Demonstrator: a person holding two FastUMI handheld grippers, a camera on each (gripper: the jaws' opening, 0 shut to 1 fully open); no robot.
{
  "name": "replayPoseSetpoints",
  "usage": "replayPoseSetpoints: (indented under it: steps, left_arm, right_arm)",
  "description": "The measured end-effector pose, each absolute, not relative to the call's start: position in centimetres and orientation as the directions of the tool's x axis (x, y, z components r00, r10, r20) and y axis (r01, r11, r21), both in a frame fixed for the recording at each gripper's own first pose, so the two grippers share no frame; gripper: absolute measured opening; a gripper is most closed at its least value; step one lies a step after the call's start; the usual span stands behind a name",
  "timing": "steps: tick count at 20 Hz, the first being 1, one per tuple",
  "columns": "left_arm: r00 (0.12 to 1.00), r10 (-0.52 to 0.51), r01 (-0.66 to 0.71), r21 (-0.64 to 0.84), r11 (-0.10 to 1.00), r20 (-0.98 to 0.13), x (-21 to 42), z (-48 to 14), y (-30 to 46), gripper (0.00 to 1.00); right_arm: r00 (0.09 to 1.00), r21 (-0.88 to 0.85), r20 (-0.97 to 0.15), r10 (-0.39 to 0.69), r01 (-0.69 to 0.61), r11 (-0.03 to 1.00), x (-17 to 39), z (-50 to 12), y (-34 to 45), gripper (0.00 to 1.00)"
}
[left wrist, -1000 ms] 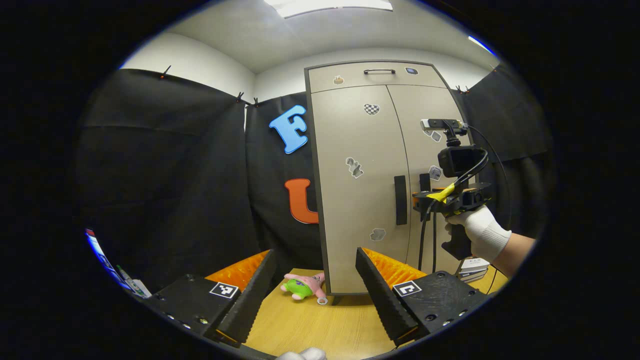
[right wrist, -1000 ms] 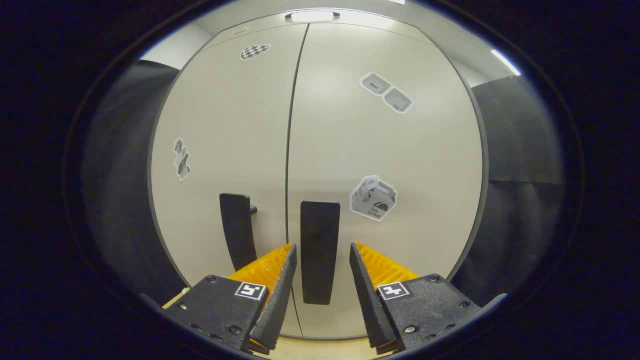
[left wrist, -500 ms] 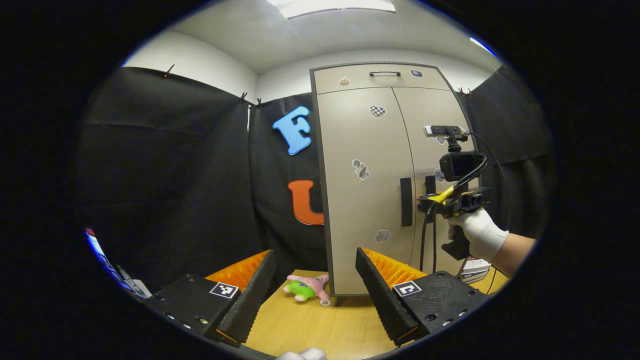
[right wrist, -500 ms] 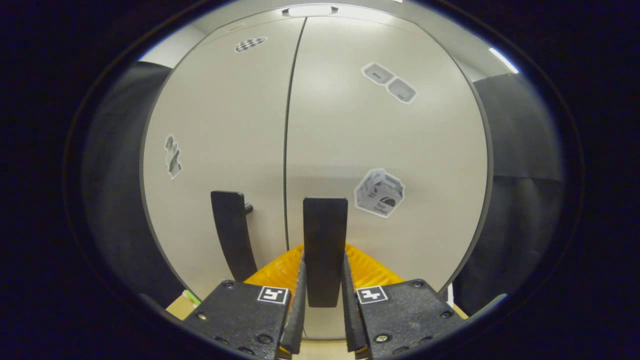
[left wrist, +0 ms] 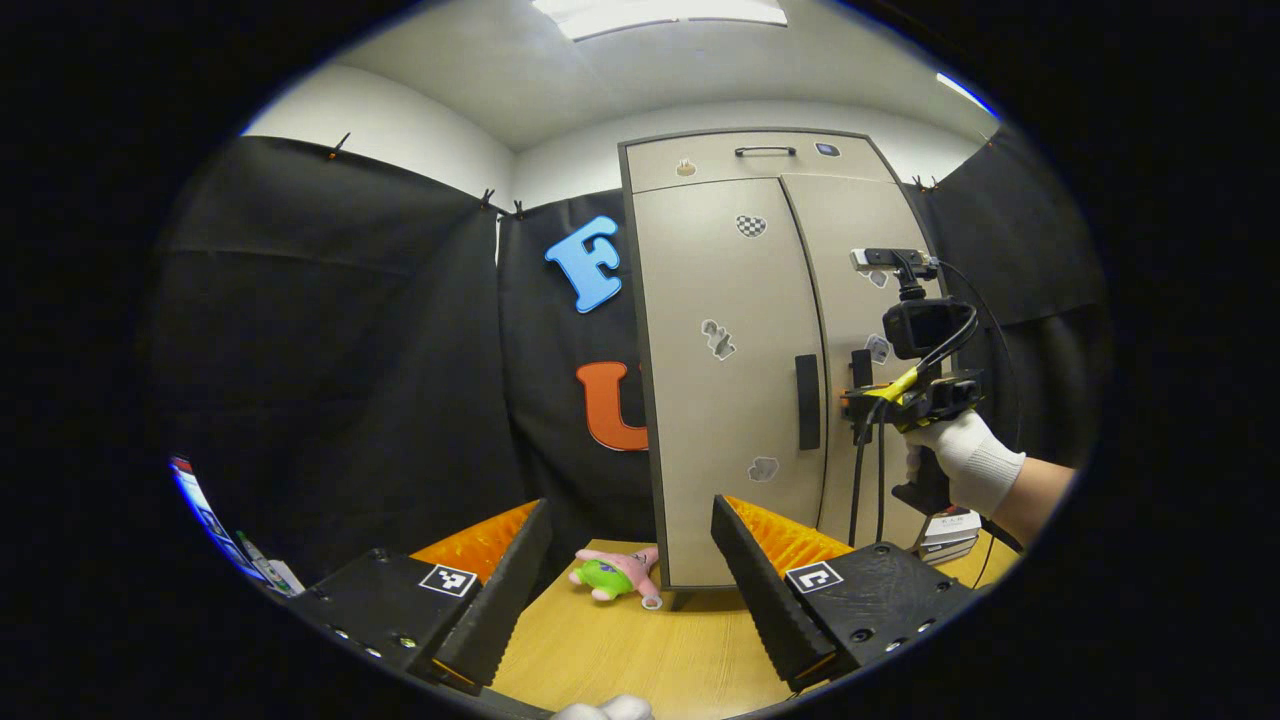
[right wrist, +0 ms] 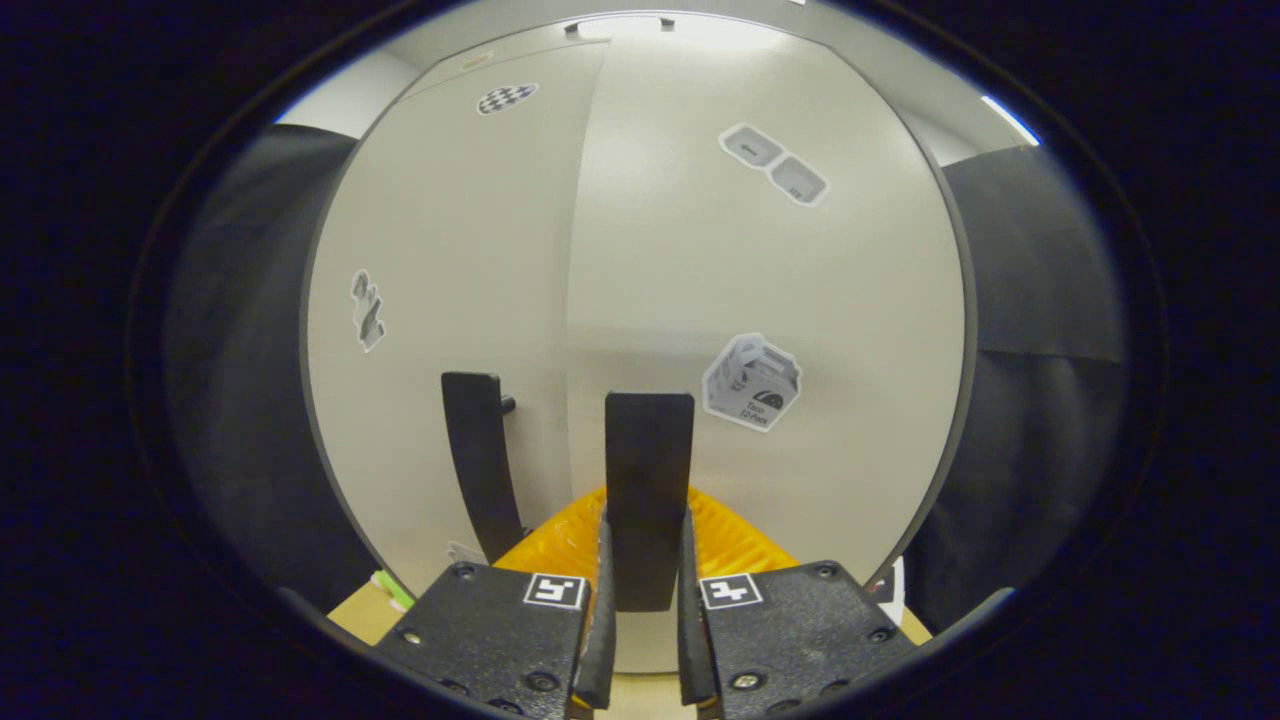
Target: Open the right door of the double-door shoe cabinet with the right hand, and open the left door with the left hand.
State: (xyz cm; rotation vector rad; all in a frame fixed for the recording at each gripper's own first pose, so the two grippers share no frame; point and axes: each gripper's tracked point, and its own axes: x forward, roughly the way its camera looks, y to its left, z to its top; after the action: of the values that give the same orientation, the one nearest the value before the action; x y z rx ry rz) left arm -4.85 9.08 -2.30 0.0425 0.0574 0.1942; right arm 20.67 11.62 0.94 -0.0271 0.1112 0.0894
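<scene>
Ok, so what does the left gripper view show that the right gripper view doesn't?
The left gripper view takes in the open left claw, a plush toy on the table, the top drawer and a gloved hand. The right gripper view gives the close-up: the right claw shut on the right door handle, beside a box-shaped sticker. Both share the cabinet, the left door handle and the checkered sticker.
</scene>
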Motion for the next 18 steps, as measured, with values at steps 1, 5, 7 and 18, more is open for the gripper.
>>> replayPoseSetpoints:
  steps: [1, 5, 7, 18]
  left_arm:
    - [0.980, 0.191, -0.188, 0.047, 0.981, -0.051, -4.9, -2.2, 9.0, 0.96]
    - [0.984, 0.173, -0.171, 0.039, 0.984, -0.050, -5.8, -2.3, 8.2, 0.96]
    - [0.985, 0.167, -0.165, 0.043, 0.985, -0.046, -6.0, -2.0, 8.0, 0.96]
    - [0.988, 0.149, -0.147, 0.039, 0.988, -0.034, -6.5, -1.8, 7.7, 0.96]
  right_arm:
    - [0.989, -0.028, -0.119, 0.093, -0.097, 0.995, 20.2, 0.8, 11.5, 0.28]
    - [0.988, -0.046, -0.114, 0.103, -0.109, 0.993, 18.7, 1.1, 11.2, 0.28]
    - [0.987, -0.047, -0.117, 0.113, -0.119, 0.992, 17.9, 1.3, 10.9, 0.28]
    - [0.986, -0.026, -0.104, 0.128, -0.131, 0.991, 15.6, 1.8, 9.6, 0.27]
